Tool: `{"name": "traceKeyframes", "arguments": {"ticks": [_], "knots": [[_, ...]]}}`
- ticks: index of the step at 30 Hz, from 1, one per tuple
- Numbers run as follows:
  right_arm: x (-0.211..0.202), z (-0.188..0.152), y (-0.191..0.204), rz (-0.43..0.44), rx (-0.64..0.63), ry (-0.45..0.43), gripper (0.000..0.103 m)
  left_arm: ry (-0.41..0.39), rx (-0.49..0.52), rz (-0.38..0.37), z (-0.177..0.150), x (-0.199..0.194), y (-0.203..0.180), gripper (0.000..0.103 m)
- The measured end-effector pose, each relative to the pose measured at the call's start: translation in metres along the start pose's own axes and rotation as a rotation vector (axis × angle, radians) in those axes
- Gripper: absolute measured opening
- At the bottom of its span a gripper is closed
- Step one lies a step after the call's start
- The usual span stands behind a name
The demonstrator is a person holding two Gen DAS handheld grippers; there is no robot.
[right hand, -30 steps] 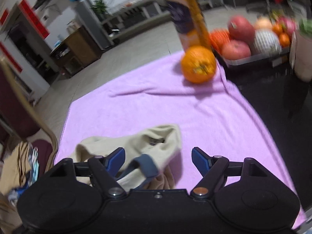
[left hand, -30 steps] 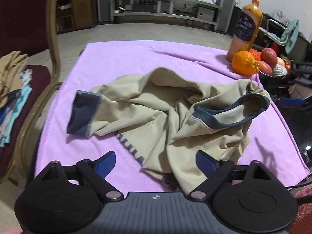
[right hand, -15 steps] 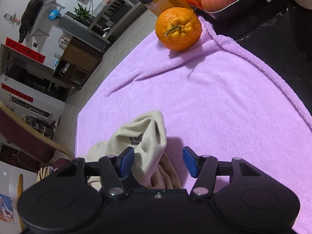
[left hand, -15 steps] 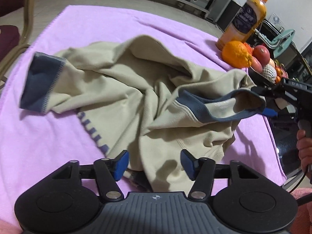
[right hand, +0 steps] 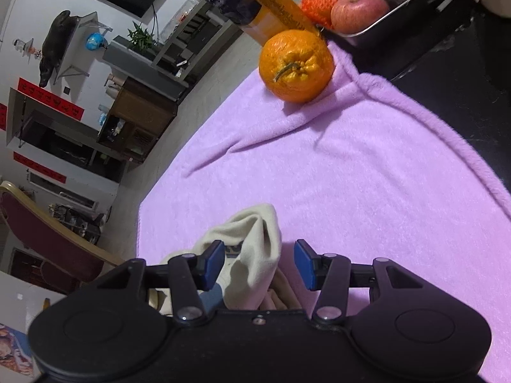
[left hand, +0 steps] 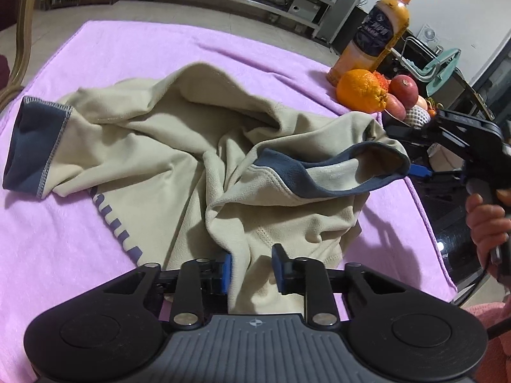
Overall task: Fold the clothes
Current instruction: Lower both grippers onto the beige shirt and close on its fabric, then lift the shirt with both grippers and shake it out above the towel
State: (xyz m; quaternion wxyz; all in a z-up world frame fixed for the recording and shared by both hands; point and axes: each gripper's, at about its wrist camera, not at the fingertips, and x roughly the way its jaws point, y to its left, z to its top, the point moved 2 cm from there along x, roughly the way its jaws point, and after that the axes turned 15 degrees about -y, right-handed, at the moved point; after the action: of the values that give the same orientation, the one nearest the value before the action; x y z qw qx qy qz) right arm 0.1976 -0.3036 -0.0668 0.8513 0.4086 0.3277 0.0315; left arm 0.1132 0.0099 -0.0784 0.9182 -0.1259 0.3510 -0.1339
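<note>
Fabric of the beige shirt (left hand: 179, 146) runs up between the left gripper (left hand: 250, 266), whose 2 blue pads (left hand: 226, 269) have just been closing and now clench a bunched fold at the near hem. The shirt lies crumpled on the purple blanket (left hand: 95, 57), its long axis across the left wrist view: a navy-cuffed sleeve (left hand: 35, 146) points left, the navy-trimmed collar (left hand: 319, 178) faces right. At that right end the right gripper (right hand: 257, 265) has a raised beige fold between its fingers; the left pad (right hand: 213, 263) touches cloth, the right one stands clear, so it is not clamped. Beyond sit an orange (right hand: 295, 65) and a juice bottle (left hand: 373, 35), well apart from the shirt.
</note>
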Motion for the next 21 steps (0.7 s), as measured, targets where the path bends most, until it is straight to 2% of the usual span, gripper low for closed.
{"name": "traceKeyframes", "arguments": {"ticks": [1, 5, 6, 7, 9, 13, 17, 21], "knots": [[0.004, 0.0, -0.002, -0.007, 0.004, 0.007, 0.048, -0.005, 0.021, 0.01, -0.002, 0.0, -0.002, 0.005], [0.017, -0.002, -0.004, -0.035, -0.009, -0.015, 0.046, -0.066, 0.141, 0.067, -0.007, -0.011, -0.011, 0.003], [0.015, -0.001, -0.002, -0.033, -0.018, -0.04, 0.022, -0.097, 0.176, 0.094, -0.007, -0.018, -0.014, 0.003], [0.013, -0.001, 0.001, -0.03, -0.027, -0.066, 0.005, -0.129, 0.193, 0.114, -0.005, -0.028, -0.014, 0.002], [-0.004, 0.0, 0.013, -0.008, -0.049, -0.135, 0.004, -0.203, 0.209, 0.151, 0.002, -0.051, -0.014, 0.002], [-0.053, 0.005, 0.05, 0.104, -0.051, -0.218, 0.004, -0.354, 0.222, 0.229, 0.025, -0.1, -0.011, 0.002], [-0.113, 0.016, 0.092, 0.228, 0.002, -0.282, 0.004, -0.524, 0.203, 0.251, 0.058, -0.161, -0.009, 0.003], [-0.181, 0.019, 0.14, 0.359, -0.039, -0.357, 0.004, -0.719, 0.227, 0.255, 0.095, -0.232, -0.018, 0.003]]}}
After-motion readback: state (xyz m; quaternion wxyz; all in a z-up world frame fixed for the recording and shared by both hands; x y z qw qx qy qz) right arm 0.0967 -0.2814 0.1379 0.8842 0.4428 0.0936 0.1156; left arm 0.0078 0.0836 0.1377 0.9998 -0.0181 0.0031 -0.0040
